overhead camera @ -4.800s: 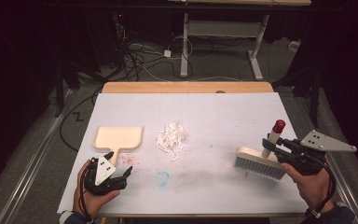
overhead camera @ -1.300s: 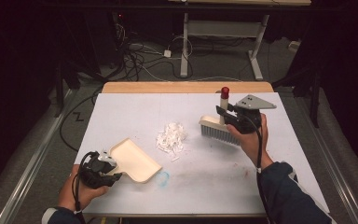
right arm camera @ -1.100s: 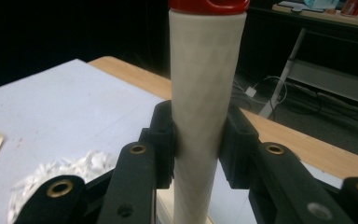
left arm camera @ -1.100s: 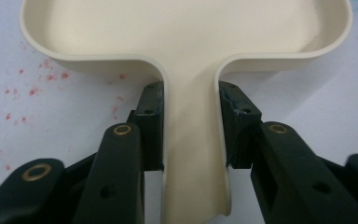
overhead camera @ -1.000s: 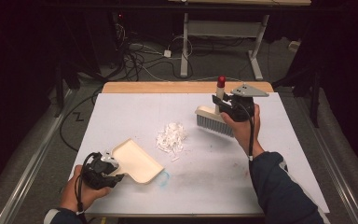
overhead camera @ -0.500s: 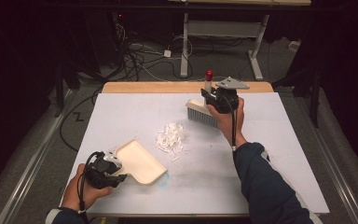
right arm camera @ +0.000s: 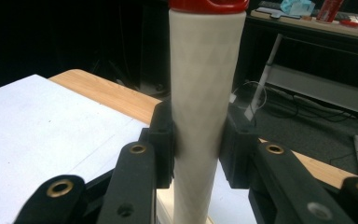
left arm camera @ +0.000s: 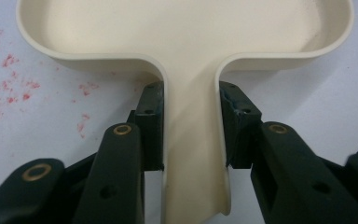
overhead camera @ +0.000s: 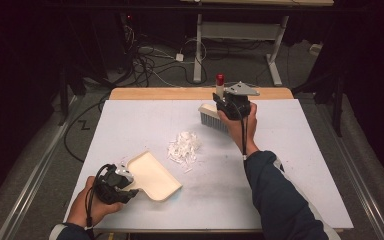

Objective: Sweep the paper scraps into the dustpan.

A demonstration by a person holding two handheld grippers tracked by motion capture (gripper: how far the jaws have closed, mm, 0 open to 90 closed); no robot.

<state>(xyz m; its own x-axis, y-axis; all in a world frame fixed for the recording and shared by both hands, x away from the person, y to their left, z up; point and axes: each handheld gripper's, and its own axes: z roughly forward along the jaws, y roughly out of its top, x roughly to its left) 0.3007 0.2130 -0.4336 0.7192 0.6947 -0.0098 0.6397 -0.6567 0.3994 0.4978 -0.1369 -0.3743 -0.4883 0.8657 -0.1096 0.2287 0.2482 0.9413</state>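
The left tongs [left arm camera: 191, 135] clamp the flat handle of a cream dustpan [overhead camera: 151, 175], one black pad pressed to each edge of it, as the left gripper view shows. The pan lies on the white desk [overhead camera: 300, 150] near its front left corner, its open mouth turned toward a small heap of white paper scraps [overhead camera: 184, 148] just beyond it. Faint red specks dot the desk beside the pan's handle. The left hand [overhead camera: 87, 205] rests low at the desk's near edge, forearm coming in from below.

The right tongs [right arm camera: 198, 140] grip the upright white handle of a hand brush [overhead camera: 214, 116], which is topped by a red cap [overhead camera: 220, 79]. The brush's bristles point down at the far side of the desk, behind the scraps and well apart from the pan. The right hand [overhead camera: 240, 125] reaches far forward, its dark sleeve stretched across the desk, a grey plate atop the tongs.

No brand or writing can be read on either tool.
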